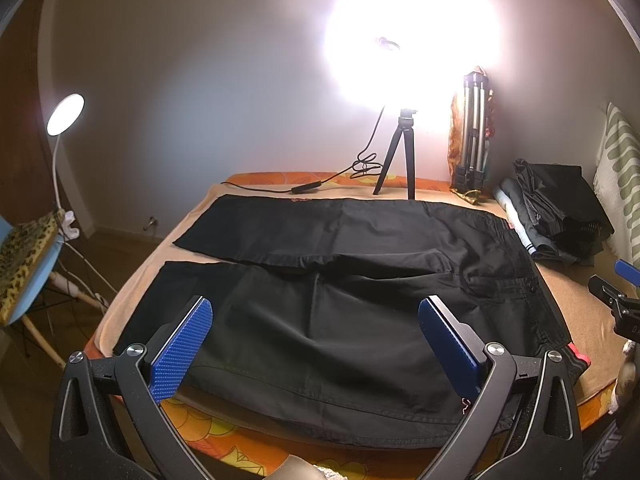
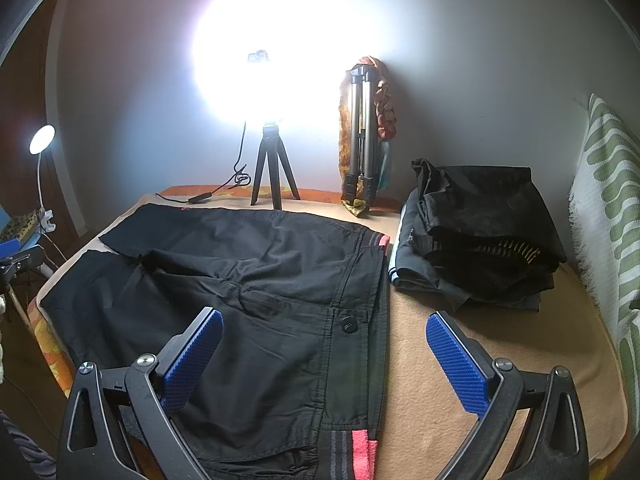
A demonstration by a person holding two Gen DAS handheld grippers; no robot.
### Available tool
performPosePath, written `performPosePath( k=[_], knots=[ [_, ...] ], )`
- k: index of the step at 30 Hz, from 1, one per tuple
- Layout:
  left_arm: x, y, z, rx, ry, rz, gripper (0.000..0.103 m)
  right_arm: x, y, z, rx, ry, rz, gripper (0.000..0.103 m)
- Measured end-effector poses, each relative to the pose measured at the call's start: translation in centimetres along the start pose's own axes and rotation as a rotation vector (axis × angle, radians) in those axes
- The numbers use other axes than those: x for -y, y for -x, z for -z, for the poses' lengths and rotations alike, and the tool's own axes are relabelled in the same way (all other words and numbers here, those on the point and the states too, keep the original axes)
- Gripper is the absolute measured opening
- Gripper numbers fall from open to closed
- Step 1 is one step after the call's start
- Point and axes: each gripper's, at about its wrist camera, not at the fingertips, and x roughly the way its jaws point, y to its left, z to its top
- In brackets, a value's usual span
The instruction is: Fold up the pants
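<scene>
Plainly, from the left wrist view, the left gripper (image 1: pixel 314 334) hovered with its blue pads spread wide, holding nothing, above the black pants (image 1: pixel 340 280) lying flat on the beige blanket (image 1: pixel 576 320). From the right wrist view, the right gripper (image 2: pixel 324 356) was likewise spread and empty over the waistband (image 2: pixel 372 320), beside a stack of folded dark clothes (image 2: pixel 480 240).

Glare swallows the head of the lamp (image 2: pixel 262 58) above its small black tripod (image 2: pixel 274 172) — shape unreadable. Right of that tripod, the black pants' (image 2: pixel 260 280) waistband runs off the bottom edge — lower corner cut away.
</scene>
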Motion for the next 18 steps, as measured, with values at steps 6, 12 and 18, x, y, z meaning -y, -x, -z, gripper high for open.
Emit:
performPosePath(
  k=[6,12,18],
  knots=[
    [0.04,-0.02,0.05,0.001,0.0,0.0,0.103,-0.44,-0.11,0.22,-0.002,0.001,-0.004,0.103],
    [0.06,-0.01,0.08,0.0,0.001,0.0,0.103,-0.28,-0.07,0.21,-0.009,-0.004,-0.014,0.103],
    [0.35,-0.06,0.29,0.0,-0.004,-0.002,0.103,-0.29,-0.09,0.27,-0.015,-0.009,-0.021,0.103]
  ],
)
